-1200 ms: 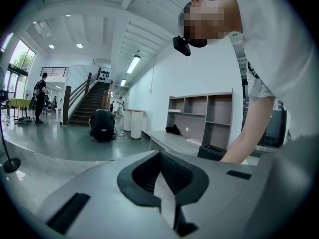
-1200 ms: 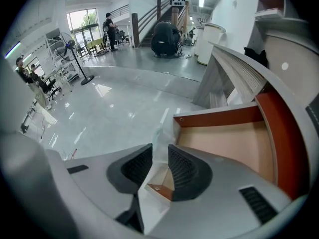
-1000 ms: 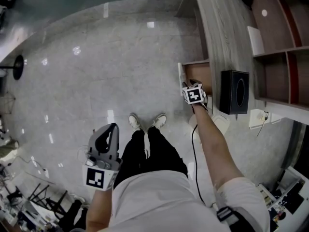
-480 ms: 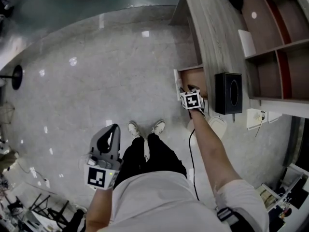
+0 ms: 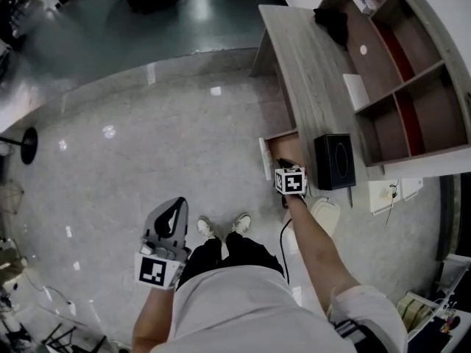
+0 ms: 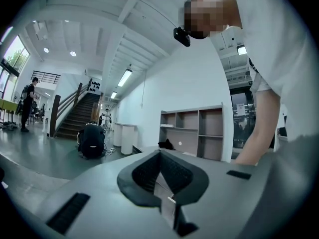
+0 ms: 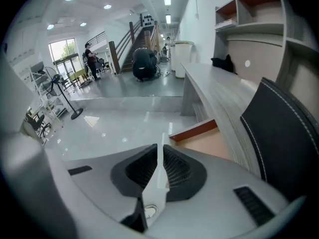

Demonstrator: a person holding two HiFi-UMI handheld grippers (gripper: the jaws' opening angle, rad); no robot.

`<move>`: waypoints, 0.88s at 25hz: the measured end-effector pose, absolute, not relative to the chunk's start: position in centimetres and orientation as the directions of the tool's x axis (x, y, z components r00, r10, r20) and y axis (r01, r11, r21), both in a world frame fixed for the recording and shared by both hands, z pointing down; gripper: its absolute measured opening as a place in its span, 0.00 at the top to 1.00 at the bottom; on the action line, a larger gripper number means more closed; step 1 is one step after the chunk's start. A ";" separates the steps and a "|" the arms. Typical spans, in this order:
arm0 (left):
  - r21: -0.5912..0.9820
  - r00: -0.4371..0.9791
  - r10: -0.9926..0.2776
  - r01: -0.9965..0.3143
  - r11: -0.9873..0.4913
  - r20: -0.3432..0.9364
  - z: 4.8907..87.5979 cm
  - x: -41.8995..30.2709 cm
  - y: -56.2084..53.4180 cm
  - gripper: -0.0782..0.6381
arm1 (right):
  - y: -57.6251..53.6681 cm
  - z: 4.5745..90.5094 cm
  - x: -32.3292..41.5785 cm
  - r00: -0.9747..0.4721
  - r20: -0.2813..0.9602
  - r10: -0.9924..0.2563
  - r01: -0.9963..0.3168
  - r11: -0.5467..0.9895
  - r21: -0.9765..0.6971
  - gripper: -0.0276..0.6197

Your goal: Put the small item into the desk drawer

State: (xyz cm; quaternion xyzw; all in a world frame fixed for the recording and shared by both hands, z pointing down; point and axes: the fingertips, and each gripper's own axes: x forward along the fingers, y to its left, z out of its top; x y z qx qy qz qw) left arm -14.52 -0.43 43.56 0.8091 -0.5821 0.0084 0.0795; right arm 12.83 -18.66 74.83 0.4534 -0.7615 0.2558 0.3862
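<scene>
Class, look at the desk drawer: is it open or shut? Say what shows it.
Open. The drawer juts out from the desk front, and its orange-brown inside shows.

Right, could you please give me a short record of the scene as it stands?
Drawer: open
Right gripper: at the drawer, jaws narrowly apart, just been closing, nothing between them
Left gripper: over the floor, jaws together, empty
Desk: black box on top, next to the drawer
Small item: not visible
</scene>
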 end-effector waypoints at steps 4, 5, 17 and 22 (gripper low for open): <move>0.106 0.339 -0.938 -0.938 -0.330 0.075 42.2 -15.0 -0.5 0.87 | -18.0 72.3 13.0 -0.300 0.793 -0.530 -0.916 0.392 -0.085 0.92; 0.103 0.344 -0.937 -0.936 -0.336 0.068 41.8 -15.0 -0.6 0.87 | -17.9 71.6 13.0 -0.311 0.781 -0.542 -0.921 0.374 -0.107 0.92; 0.053 0.359 -0.933 -0.931 -0.361 -0.036 37.6 -16.4 -1.0 0.87 | -17.7 64.0 15.1 -0.349 0.643 -0.681 -0.937 0.246 -0.248 0.92; 0.037 0.368 -0.927 -0.928 -0.371 -0.065 36.1 -17.2 -1.5 0.87 | -18.8 58.8 15.3 -0.358 0.553 -0.752 -0.933 0.261 -0.249 0.92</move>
